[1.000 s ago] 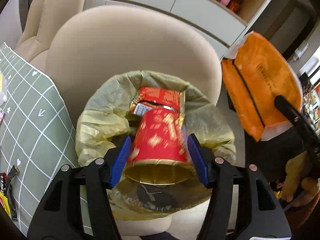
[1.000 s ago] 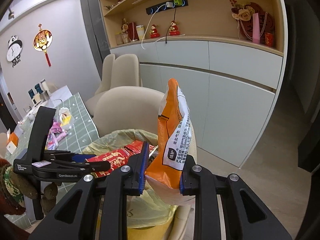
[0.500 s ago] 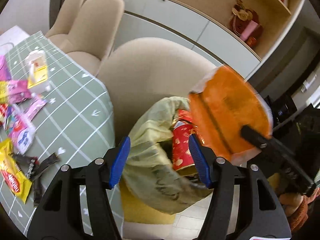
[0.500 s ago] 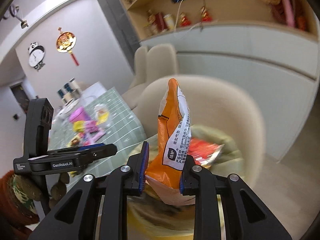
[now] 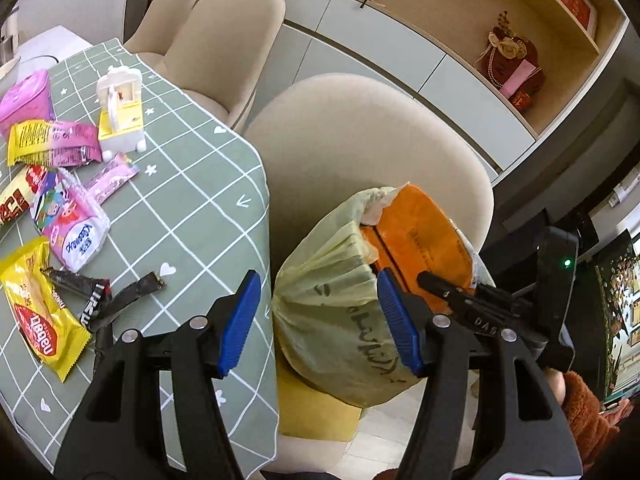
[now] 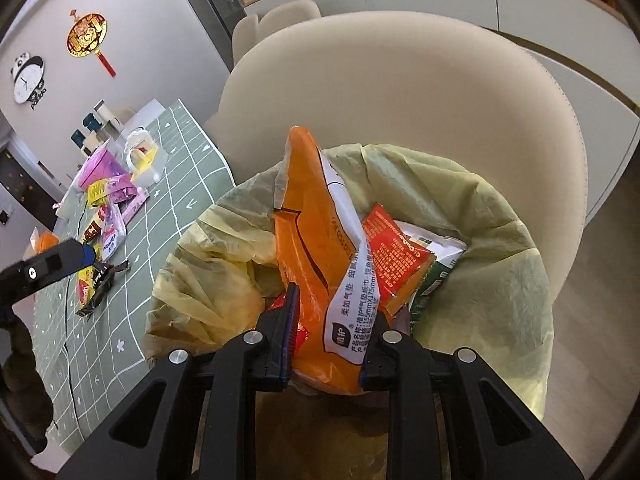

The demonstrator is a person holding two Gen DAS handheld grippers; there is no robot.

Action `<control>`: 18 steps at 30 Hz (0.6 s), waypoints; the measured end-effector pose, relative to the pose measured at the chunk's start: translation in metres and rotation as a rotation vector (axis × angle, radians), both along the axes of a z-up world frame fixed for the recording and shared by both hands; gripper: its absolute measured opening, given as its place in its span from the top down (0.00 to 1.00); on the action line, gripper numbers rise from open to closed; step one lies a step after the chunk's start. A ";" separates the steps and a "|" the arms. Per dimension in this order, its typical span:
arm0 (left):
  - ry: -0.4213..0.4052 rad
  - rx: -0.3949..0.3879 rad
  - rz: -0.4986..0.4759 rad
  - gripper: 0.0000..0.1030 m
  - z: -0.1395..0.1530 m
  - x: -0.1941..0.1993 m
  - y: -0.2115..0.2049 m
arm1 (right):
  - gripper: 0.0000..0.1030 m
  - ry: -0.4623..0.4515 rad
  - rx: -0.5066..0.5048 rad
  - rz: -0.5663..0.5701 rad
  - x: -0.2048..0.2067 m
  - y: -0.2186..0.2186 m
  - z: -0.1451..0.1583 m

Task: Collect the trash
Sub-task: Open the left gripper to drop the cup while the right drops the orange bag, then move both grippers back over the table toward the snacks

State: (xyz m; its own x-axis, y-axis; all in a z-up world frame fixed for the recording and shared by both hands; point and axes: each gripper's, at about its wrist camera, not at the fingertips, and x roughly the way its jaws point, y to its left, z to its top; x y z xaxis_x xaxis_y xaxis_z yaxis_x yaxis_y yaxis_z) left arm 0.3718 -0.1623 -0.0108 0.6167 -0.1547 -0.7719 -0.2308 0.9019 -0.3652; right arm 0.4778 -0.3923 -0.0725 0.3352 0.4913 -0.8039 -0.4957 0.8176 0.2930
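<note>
My right gripper (image 6: 326, 334) pinches the orange bag (image 6: 316, 248) over the lined bin (image 6: 500, 248). My left gripper (image 5: 318, 320) jaws spread, empty, off the table edge (image 5: 264, 216).

Each hand-held black plastic gripper (image 5: 320, 316) has two angular arms with triangular cut-outs, silver round screw heads at the joints, and ribbed blue rubber pads (image 5: 237, 322) on the inner faces of its fingers. The second black gripper (image 6: 326, 332) looks the same, and in the left wrist view its body bears white lettering and a small green light. Beside it shows a fuzzy rust-brown sleeve (image 5: 588, 412) on the person's arm.
</note>
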 end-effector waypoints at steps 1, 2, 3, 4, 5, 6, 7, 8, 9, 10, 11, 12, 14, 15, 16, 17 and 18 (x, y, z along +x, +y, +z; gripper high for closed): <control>0.002 -0.004 0.006 0.44 0.000 -0.001 0.001 | 0.76 -0.004 0.002 -0.001 0.000 0.000 0.001; 0.003 -0.010 0.012 0.44 -0.001 -0.002 0.004 | 0.74 -0.013 -0.002 -0.007 -0.002 -0.001 0.003; 0.002 -0.015 0.018 0.44 -0.002 -0.004 0.006 | 0.67 -0.024 -0.006 -0.013 -0.002 -0.002 0.005; 0.000 -0.015 0.023 0.44 -0.002 -0.005 0.008 | 0.60 -0.038 -0.005 -0.017 -0.003 -0.005 0.008; -0.005 -0.013 0.030 0.44 -0.002 -0.007 0.011 | 0.58 -0.057 -0.001 -0.016 -0.006 -0.006 0.011; -0.010 -0.008 0.035 0.44 -0.002 -0.010 0.013 | 0.55 -0.069 -0.002 -0.015 -0.008 -0.007 0.015; -0.013 -0.002 0.038 0.44 -0.002 -0.011 0.015 | 0.54 -0.086 -0.011 -0.016 -0.011 -0.008 0.018; -0.016 0.007 0.042 0.44 -0.002 -0.014 0.018 | 0.54 -0.105 -0.023 -0.021 -0.014 -0.011 0.022; -0.020 0.017 0.047 0.44 -0.002 -0.016 0.020 | 0.53 -0.135 -0.040 -0.030 -0.018 -0.012 0.029; -0.022 0.030 0.053 0.44 -0.003 -0.020 0.023 | 0.51 -0.155 -0.050 -0.035 -0.022 -0.012 0.033; -0.021 0.039 0.060 0.44 -0.003 -0.024 0.027 | 0.51 -0.176 -0.061 -0.042 -0.026 -0.014 0.039; -0.018 0.042 0.065 0.44 -0.004 -0.027 0.031 | 0.51 -0.191 -0.067 -0.050 -0.029 -0.014 0.044; -0.010 0.040 0.078 0.44 -0.005 -0.038 0.043 | 0.51 -0.221 -0.078 -0.071 -0.037 -0.017 0.056; -0.009 0.042 0.088 0.44 -0.005 -0.044 0.050 | 0.51 -0.237 -0.073 -0.084 -0.042 -0.018 0.063; -0.009 0.045 0.096 0.44 -0.005 -0.048 0.055 | 0.51 -0.247 -0.067 -0.091 -0.046 -0.018 0.069; -0.008 0.051 0.109 0.44 -0.005 -0.056 0.063 | 0.51 -0.257 -0.059 -0.099 -0.051 -0.018 0.075; -0.008 0.055 0.120 0.44 -0.005 -0.061 0.070 | 0.51 -0.269 -0.046 -0.108 -0.057 -0.016 0.082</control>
State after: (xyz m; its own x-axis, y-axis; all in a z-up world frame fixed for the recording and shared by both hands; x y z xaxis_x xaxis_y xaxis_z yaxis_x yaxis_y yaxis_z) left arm 0.3106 -0.0925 -0.0157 0.6345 -0.0372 -0.7720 -0.3357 0.8864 -0.3186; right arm 0.4205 -0.4083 0.0095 0.5877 0.4063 -0.6997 -0.4603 0.8791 0.1239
